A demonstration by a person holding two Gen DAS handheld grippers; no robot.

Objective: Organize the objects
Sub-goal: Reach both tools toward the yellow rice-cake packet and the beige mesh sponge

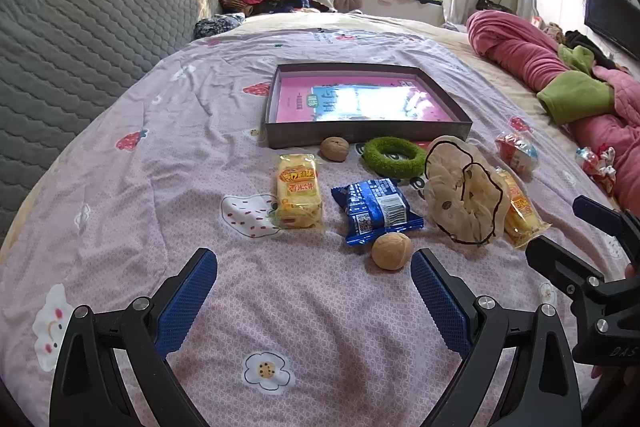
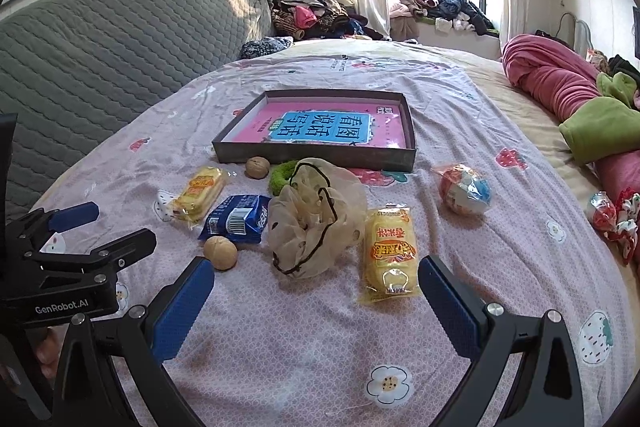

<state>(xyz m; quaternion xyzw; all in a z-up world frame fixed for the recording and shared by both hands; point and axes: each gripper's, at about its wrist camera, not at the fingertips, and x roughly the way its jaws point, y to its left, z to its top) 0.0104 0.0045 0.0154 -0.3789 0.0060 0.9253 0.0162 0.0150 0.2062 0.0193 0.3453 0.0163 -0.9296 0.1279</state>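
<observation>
Two claws are mine, and both stand wide apart with nothing in them: the left gripper (image 1: pixel 314 279) and the right gripper (image 2: pixel 316 285) hang over the pink bedsheet (image 1: pixel 120 227), tipped down toward the pile.

The things to tidy lie in a bunch on the sheet, just in front of the dark shallow box (image 2: pixel 316 153), which has a pink book (image 2: pixel 320 129) flat inside it. I think that box is where they should go.

The near walnut (image 1: pixel 391 251) is just beside my left claw's right finger. It is hard, round and light, so it may roll or pop out; I would pinch it across its middle. A second walnut (image 1: pixel 334 148) sits close to the box wall.

The yellow snack pack (image 2: pixel 391 254) is soft and crinkly (squeeze too hard and the cake inside squashes). Its long side runs away from my right claw toward the box, so I would grab it across the short way. The other yellow snack pack (image 1: pixel 299 195) lies the same way, and the blue snack pack (image 1: pixel 376 209) lies slanted.

The cream scrunchie (image 2: pixel 316 217) is floppy; any fold will do. The green fuzzy ring (image 1: pixel 394 155) lies flat, partly hidden from my right side. The round wrapped candy (image 2: pixel 466 190) looks slippery, though I can't tell for sure.
</observation>
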